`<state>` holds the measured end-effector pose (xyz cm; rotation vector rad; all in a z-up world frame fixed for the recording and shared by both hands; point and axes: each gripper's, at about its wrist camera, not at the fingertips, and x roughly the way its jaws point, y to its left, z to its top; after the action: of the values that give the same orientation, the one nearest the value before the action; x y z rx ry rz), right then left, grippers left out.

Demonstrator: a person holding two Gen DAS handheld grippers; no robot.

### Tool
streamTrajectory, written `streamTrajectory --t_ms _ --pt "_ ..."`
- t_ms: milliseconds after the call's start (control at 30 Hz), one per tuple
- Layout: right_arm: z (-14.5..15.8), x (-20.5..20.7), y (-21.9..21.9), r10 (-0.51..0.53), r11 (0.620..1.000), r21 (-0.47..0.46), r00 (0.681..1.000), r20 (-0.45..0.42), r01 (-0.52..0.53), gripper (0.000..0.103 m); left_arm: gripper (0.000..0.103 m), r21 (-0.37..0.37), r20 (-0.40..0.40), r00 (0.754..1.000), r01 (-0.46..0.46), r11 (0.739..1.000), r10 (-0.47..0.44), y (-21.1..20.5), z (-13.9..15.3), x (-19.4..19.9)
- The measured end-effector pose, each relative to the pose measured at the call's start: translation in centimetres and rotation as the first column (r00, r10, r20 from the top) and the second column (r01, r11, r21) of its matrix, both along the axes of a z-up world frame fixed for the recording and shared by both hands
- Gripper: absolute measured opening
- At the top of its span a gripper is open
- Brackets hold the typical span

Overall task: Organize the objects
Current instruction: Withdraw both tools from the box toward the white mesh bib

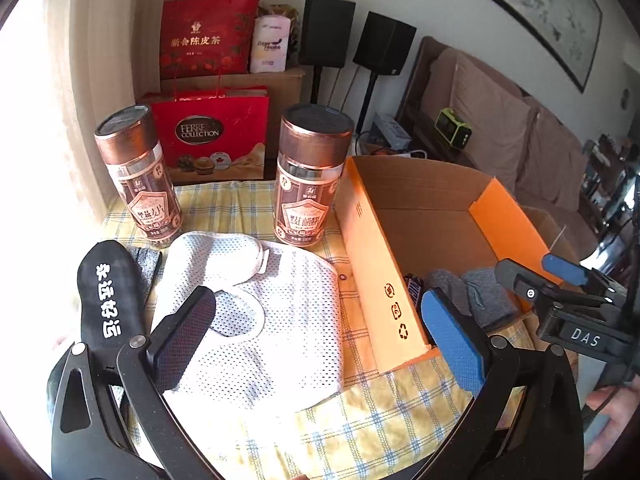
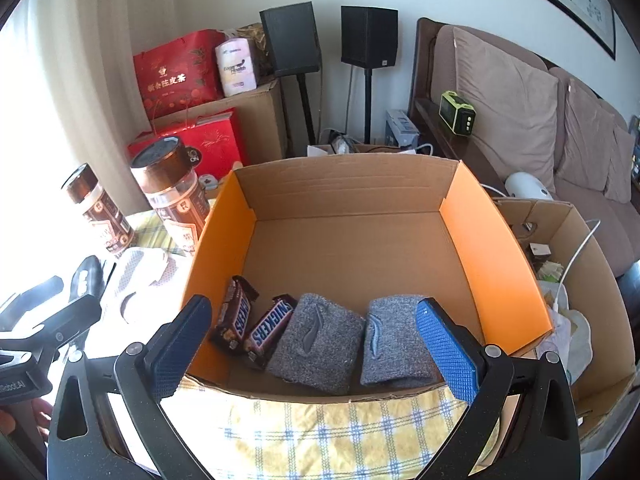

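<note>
In the right wrist view my right gripper is open over the near edge of an orange cardboard box, with nothing between its fingers. In the box lie two Snickers bars and two grey wristbands side by side. In the left wrist view my left gripper is open above a white mesh cloth item left of the box. A black sock with white characters lies beside it. Two copper-lidded jars stand upright behind.
A yellow checked cloth covers the table. Red gift bags and a brown carton stand behind the jars, with two black speakers on stands. A sofa is at the right, and a second open carton stands beside the box.
</note>
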<state>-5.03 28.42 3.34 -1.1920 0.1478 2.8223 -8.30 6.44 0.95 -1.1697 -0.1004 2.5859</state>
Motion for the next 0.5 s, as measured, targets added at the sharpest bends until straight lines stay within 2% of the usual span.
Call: streamTrajectory --t_ms 500 --pt "0.6 -0.6 -5.0 0.099 0.995 0.013 0.995 -0.017 -0.098 0.103 0.103 -0.010 0.002 0.993 -0.121 0.993 0.121 -7.7 -0.3 0.3"
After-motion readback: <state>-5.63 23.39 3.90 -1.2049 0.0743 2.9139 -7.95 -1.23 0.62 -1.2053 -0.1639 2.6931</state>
